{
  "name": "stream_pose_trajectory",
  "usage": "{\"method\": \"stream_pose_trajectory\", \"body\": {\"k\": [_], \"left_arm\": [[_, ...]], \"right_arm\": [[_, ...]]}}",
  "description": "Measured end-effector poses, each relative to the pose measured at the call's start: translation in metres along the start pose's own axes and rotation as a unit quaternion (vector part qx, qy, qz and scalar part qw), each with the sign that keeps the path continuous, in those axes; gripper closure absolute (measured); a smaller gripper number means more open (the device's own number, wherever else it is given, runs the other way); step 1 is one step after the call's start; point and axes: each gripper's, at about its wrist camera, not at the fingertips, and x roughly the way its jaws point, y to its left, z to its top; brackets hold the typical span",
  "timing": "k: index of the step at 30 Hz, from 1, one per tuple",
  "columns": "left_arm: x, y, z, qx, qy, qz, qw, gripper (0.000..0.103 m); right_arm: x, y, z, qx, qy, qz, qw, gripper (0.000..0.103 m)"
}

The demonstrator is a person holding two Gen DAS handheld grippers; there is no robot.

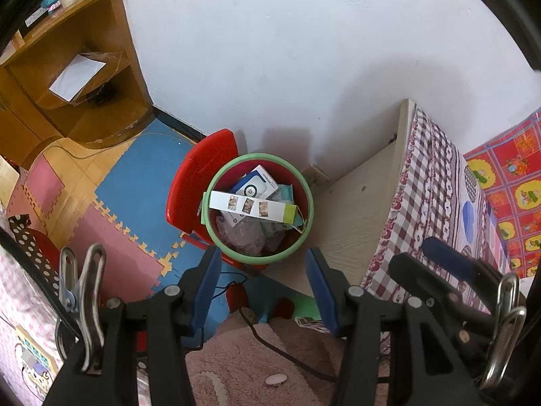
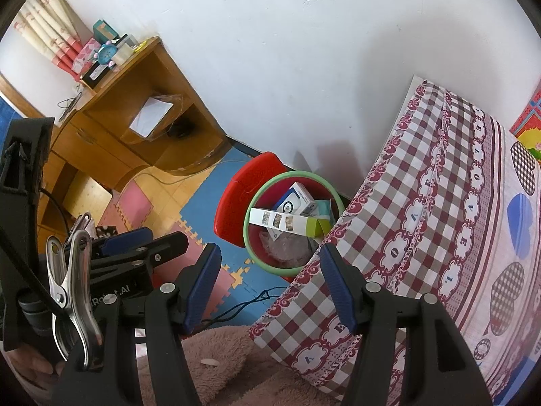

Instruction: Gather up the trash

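Note:
A red trash bin with a green rim (image 1: pixel 306 199) stands on the floor between the bed and a red lid (image 1: pixel 199 182). It holds a long white carton (image 1: pixel 252 206), a white and blue box (image 1: pixel 257 184) and crumpled plastic. My left gripper (image 1: pixel 262 264) is open and empty, just above the bin's near rim. The bin (image 2: pixel 252 242) also shows in the right wrist view, partly behind the bed cover. My right gripper (image 2: pixel 268 264) is open and empty, near the bin. The left gripper (image 2: pixel 145 240) shows at its left.
A bed with a checked cover (image 2: pixel 422 220) fills the right; its wooden side panel (image 1: pixel 358 209) faces the bin. A wooden desk with shelves (image 1: pixel 67 77) stands at the back left. Foam floor mats (image 1: pixel 135 182), a pink fluffy rug (image 1: pixel 257 365) and a black cable (image 1: pixel 270 345) lie below.

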Motion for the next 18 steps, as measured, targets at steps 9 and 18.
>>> {"method": "stream_pose_trajectory", "body": {"k": [9, 18], "left_arm": [[0.0004, -0.0005, 0.0006, 0.001, 0.0, 0.0, 1.0, 0.049], [0.0008, -0.0013, 0.0026, 0.002, 0.002, -0.001, 1.0, 0.049]], "right_arm": [[0.0011, -0.0039, 0.0046, -0.002, 0.0, -0.001, 1.0, 0.04], [0.0012, -0.0026, 0.0045, -0.002, 0.001, -0.001, 1.0, 0.04]]}}
